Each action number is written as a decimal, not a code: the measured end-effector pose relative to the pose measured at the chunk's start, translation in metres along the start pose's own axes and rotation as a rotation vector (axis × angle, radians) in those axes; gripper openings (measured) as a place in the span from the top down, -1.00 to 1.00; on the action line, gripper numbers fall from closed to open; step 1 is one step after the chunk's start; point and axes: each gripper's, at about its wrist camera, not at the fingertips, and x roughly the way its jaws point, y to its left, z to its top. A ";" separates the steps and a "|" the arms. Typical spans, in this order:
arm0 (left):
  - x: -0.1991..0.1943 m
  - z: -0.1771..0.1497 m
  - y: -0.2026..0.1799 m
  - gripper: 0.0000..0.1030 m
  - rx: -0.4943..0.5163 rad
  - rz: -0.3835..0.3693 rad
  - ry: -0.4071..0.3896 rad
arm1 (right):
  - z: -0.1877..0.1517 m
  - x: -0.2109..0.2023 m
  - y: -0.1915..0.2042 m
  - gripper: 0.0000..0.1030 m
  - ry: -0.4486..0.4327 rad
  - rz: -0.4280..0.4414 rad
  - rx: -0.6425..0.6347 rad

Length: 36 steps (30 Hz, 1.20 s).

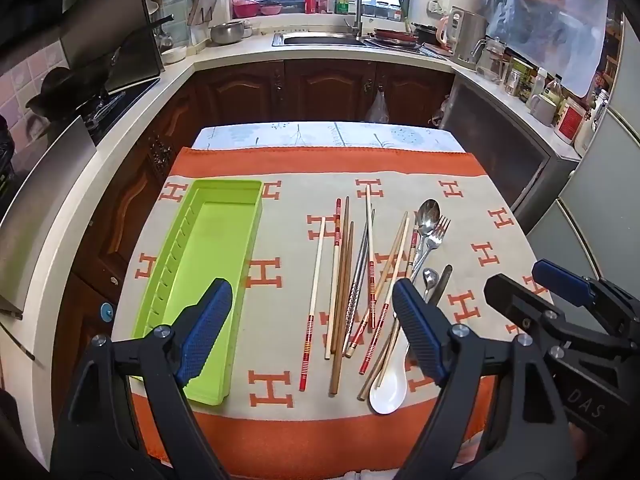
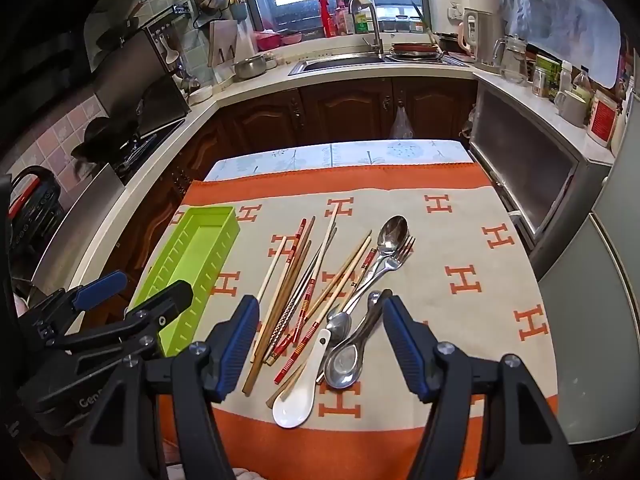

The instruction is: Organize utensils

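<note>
Left wrist view: the left gripper (image 1: 312,320) hangs with jaws spread wide above the orange-bordered beige cloth (image 1: 280,272), over the empty lime-green plastic tray (image 1: 216,208) and a loose scatter of wooden and red-banded chopsticks (image 1: 344,280).

Right wrist view: the right gripper (image 2: 320,332), equally agape, holds nothing above the white ceramic soup spoon (image 2: 296,400) and steel spoons (image 2: 344,364).

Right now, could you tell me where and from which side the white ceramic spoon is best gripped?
Grip the white ceramic spoon at its bowl rim, coming straight down from above with the right gripper. The bowl lies clear at the near edge of the pile, while its handle sits among crossed chopsticks and beside the metal spoons.
</note>
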 end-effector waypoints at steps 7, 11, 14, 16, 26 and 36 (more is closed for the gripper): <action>-0.001 -0.002 -0.002 -0.55 -0.001 -0.003 -0.006 | -0.001 0.002 -0.001 -0.25 0.000 0.016 0.013; -0.002 -0.007 -0.001 -0.55 0.001 -0.016 -0.003 | -0.004 -0.001 -0.002 -0.25 -0.004 0.016 0.016; -0.002 -0.010 -0.001 -0.55 0.000 -0.019 -0.004 | -0.004 -0.002 0.000 -0.25 -0.005 0.013 0.014; -0.001 -0.009 0.000 -0.55 -0.001 -0.018 -0.003 | -0.003 -0.002 -0.001 -0.25 -0.005 0.015 0.014; 0.000 -0.011 0.000 -0.55 -0.003 -0.021 0.001 | -0.006 -0.001 -0.001 -0.25 -0.006 0.015 0.017; 0.004 -0.014 0.001 -0.55 -0.004 -0.017 0.007 | -0.005 0.000 -0.001 -0.25 -0.004 0.014 0.018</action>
